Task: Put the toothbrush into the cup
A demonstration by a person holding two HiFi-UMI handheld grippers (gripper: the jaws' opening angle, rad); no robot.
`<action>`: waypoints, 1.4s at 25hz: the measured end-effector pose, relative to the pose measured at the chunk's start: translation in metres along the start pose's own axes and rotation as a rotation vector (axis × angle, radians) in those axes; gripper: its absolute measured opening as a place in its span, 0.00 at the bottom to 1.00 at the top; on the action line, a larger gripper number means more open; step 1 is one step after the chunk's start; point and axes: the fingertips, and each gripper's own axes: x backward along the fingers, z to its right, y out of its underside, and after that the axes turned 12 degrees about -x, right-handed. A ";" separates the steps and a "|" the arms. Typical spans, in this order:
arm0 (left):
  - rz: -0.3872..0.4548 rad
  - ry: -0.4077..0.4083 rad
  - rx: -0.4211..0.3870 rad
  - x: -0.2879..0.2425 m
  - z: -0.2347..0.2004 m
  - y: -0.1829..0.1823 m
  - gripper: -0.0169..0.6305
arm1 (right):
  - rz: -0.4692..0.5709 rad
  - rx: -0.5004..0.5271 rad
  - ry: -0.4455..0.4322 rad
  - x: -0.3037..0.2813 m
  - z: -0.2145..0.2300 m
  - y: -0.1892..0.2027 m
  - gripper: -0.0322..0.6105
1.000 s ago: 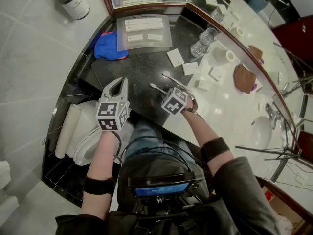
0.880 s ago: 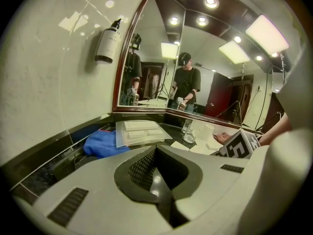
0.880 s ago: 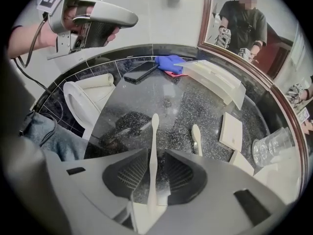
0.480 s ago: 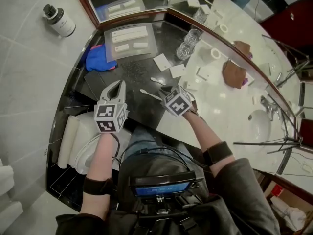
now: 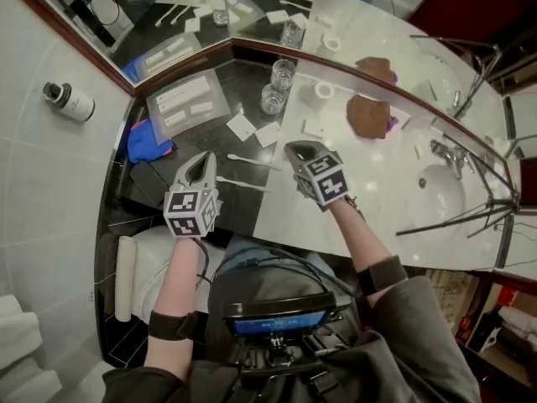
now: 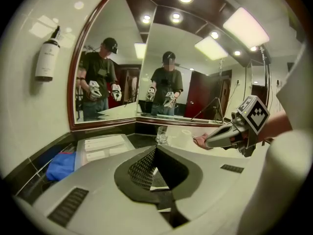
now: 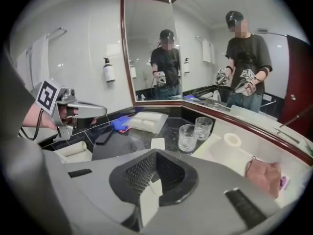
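White toothbrushes lie loose on black counter.

unclear: white patch between right gripper jaws, perhaps counter showing through | hidden: basin right of glasses, partly behind tripod legs

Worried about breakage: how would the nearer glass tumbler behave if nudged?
The glass tumbler looks clear and rigid, so it is probably breakable. Short and wide, it likely slides rather than tips on the glossy black counter. Its smooth wall may be slippery.
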 end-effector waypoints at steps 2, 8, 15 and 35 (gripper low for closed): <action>0.004 0.021 -0.017 -0.007 0.015 -0.010 0.03 | 0.055 -0.048 0.025 0.023 0.020 -0.006 0.07; 0.013 0.076 -0.082 -0.028 0.062 -0.038 0.03 | 0.190 -0.161 0.118 0.089 0.085 -0.006 0.07; 0.020 0.162 -0.163 -0.054 0.119 -0.064 0.03 | 0.346 -0.299 0.230 0.154 0.146 0.008 0.07; 0.009 0.155 -0.162 -0.072 0.172 -0.072 0.03 | 0.331 -0.322 0.202 0.175 0.176 0.039 0.07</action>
